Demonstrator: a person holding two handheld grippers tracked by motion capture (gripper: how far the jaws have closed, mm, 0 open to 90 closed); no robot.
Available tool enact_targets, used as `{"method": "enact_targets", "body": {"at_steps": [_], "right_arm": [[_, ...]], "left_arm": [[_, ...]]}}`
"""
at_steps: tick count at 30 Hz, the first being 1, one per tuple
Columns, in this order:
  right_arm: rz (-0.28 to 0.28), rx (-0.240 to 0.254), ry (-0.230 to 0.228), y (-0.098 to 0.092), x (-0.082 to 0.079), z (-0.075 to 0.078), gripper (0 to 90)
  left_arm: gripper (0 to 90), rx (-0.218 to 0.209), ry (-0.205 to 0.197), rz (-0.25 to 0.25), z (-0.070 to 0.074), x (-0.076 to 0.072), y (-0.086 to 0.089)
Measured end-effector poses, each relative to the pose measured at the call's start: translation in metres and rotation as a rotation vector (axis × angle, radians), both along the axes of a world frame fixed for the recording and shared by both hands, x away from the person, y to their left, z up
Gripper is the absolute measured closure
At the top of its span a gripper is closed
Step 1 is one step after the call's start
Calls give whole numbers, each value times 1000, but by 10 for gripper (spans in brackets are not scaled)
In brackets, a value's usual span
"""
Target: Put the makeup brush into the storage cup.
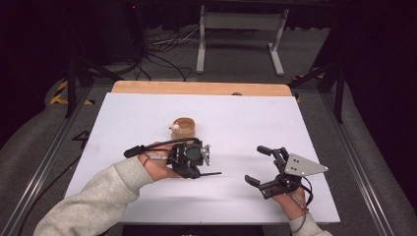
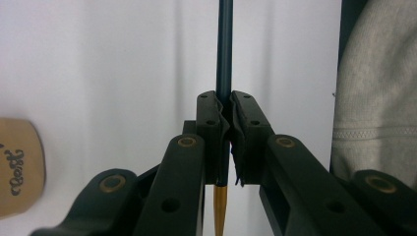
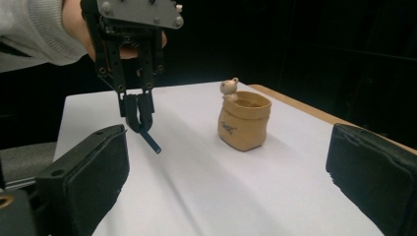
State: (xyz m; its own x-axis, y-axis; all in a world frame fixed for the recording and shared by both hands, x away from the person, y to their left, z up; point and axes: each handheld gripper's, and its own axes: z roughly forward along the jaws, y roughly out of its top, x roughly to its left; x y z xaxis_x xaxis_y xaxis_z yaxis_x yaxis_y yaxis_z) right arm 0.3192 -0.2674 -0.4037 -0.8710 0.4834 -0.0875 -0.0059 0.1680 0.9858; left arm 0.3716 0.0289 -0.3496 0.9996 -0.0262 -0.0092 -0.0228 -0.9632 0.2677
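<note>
high view: above, facing forward-down | left gripper view: close on table | right gripper view: low, level — shares pouch

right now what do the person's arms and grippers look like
Both grippers, left gripper and right gripper, are black with padded jaws and brass-coloured pivot pins, each with a grey three-cornered plate and a black cable. The left arm wears a light grey sleeve.
</note>
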Motion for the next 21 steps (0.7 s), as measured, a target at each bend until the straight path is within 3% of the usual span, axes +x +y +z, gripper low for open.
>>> {"method": "enact_targets", "body": {"at_steps": [11,21], "right_arm": [[91,-49,16,15,0,3,86],[183,-89,34,32,0,5,209]], "left_arm": [[830,26,-8,-65,6,-5,-7],[831,27,-22,-89,9,-8,-10]]}}
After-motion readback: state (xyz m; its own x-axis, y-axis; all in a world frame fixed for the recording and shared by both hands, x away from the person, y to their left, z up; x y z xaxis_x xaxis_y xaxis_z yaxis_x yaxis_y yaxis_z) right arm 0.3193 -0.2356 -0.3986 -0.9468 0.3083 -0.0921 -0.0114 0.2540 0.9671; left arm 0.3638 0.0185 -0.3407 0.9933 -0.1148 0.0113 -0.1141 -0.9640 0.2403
